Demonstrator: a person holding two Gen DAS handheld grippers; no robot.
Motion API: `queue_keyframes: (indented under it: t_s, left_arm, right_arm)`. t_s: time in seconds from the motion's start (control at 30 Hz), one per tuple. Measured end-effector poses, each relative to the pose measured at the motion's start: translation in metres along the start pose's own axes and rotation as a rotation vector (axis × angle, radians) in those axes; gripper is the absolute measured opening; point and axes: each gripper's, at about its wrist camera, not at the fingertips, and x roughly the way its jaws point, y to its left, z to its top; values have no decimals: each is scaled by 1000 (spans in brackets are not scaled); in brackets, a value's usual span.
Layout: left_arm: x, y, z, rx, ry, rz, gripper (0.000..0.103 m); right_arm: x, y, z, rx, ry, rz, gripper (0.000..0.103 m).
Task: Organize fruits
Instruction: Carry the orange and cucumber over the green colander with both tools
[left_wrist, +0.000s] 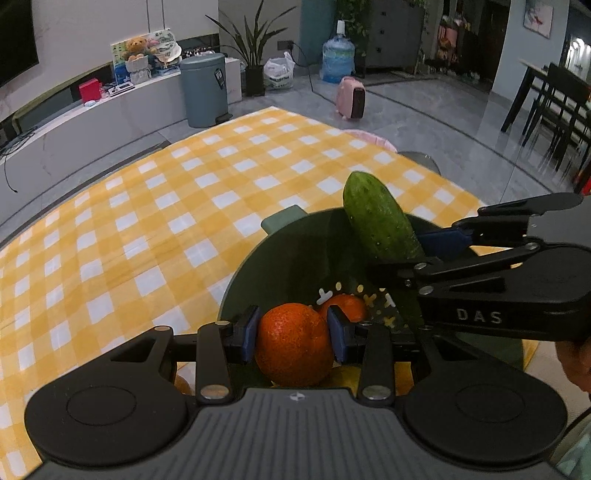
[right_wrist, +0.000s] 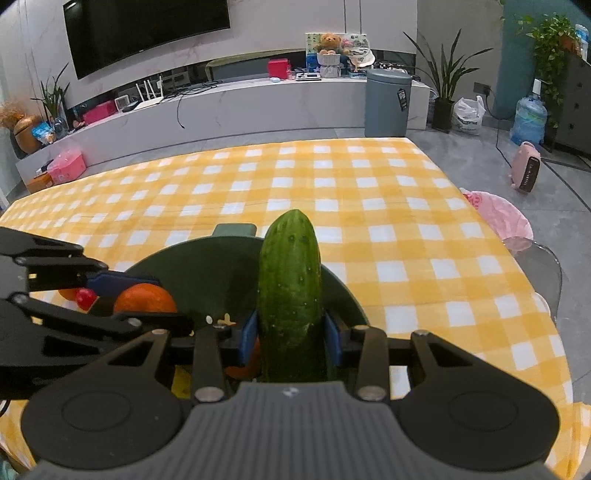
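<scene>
In the left wrist view, my left gripper (left_wrist: 293, 332) is shut on an orange (left_wrist: 293, 343), holding it over the near rim of a dark green strainer bowl (left_wrist: 288, 266). A second orange (left_wrist: 347, 306) lies inside the bowl. My right gripper (left_wrist: 413, 251) reaches in from the right, shut on a cucumber (left_wrist: 380, 218) that tilts up over the bowl. In the right wrist view, the cucumber (right_wrist: 290, 288) stands between the blue pads of my right gripper (right_wrist: 291, 336) above the bowl (right_wrist: 221, 266). At the left, my left gripper (right_wrist: 147, 301) grips the orange (right_wrist: 146, 299).
A yellow-and-white checked cloth (right_wrist: 369, 192) covers the table. A small red fruit (right_wrist: 85, 298) and another orange (right_wrist: 68, 293) lie on the cloth left of the bowl. A pink-cushioned chair (right_wrist: 498, 214) stands at the table's right edge.
</scene>
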Motion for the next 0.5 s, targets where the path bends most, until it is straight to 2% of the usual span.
queue_keyframes:
  t_s: [0.17,0.23,0.37,0.5]
  left_arm:
    - [7,-6,2,38,43,25,44]
    - [10,-7,3,42,56,30,44]
    - [16,-9,4,44,70,37,44]
    - [21,-16,5,101,82,62,45]
  right_arm:
    - [-6,-1,-3,17,-16,14,38]
    - [-12,-1,-5,20,-25,10,45]
    - [-20,-3,-14,58,-28,10,45]
    - [-26,-3,-25,75,-28,5,45]
